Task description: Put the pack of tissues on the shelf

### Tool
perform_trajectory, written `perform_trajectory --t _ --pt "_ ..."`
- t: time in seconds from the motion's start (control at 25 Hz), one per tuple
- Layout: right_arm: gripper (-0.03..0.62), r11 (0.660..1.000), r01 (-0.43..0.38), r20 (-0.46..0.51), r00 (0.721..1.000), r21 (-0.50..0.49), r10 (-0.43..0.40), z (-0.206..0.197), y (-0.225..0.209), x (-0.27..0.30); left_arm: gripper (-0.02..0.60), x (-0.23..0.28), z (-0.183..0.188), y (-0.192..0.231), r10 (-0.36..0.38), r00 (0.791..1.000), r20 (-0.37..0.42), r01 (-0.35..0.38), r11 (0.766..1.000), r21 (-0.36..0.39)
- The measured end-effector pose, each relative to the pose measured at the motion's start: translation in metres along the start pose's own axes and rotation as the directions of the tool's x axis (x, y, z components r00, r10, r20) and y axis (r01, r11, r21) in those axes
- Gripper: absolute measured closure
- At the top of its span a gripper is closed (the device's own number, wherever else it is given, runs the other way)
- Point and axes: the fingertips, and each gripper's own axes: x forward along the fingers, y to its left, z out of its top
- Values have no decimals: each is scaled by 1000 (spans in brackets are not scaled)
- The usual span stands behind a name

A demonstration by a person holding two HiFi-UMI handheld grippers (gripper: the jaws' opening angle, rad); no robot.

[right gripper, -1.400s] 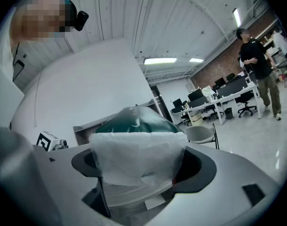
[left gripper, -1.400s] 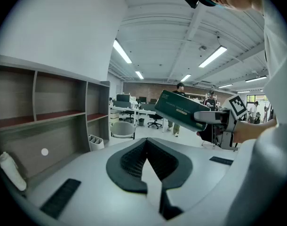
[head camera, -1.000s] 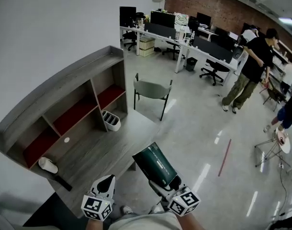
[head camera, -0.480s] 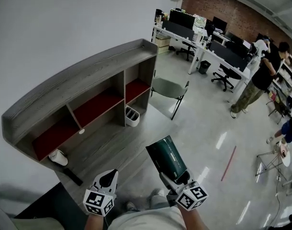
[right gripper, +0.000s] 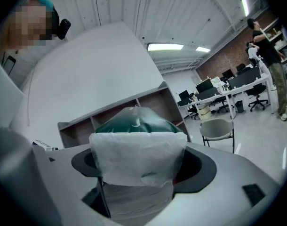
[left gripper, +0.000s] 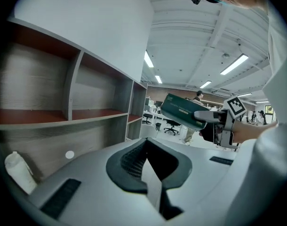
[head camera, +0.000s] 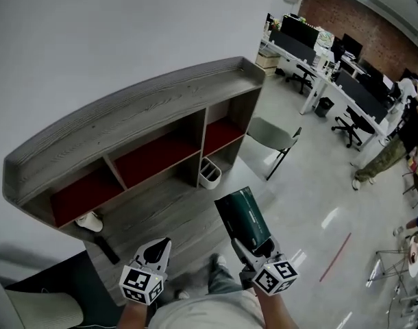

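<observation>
Office: grey wooden desk shelf point(head camera: 147, 108) waiting; right gripper point(head camera: 252, 247) clamping dark green plastic tissue pack point(head camera: 240, 214).
Risk: end-held pack sagging, slipping out; left gripper point(head camera: 157, 250) pinching nothing.

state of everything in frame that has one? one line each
pack of tissues: held in the air, not placed yet
right gripper: fingers shut on the pack of tissues
left gripper: fingers shut, holding nothing
shelf: three open compartments, nothing visible inside
chair: upright, nobody on it
bin: upright on the desk
</observation>
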Motion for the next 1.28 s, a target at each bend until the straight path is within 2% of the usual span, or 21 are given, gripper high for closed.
perform_trajectory --t 0.32,0.56,0.68,0.88,1.12,1.28 --pt "146 987 -158 -91 984 -26 155 29 -50 89 568 74 29 25 152 988 -17 -152 988 -14" --pt "146 950 -309 -180 938 -36 298 37 -70 141 568 105 35 33 302 952 -36 -304 950 -74" --pt "146 919 -388 -222 905 -74 364 38 -69 159 568 113 37 31 373 927 -42 -375 923 -88" --pt "146 848 -527 -254 829 -59 498 41 -44 182 568 110 40 29 457 888 -42 -459 883 -96" --pt "146 760 -648 -294 736 -48 609 33 6 206 568 76 31 39 553 831 -58 -556 822 -123" --pt "146 704 -708 -335 678 -59 654 27 43 225 568 47 23 47 606 793 -62 -608 780 -148"
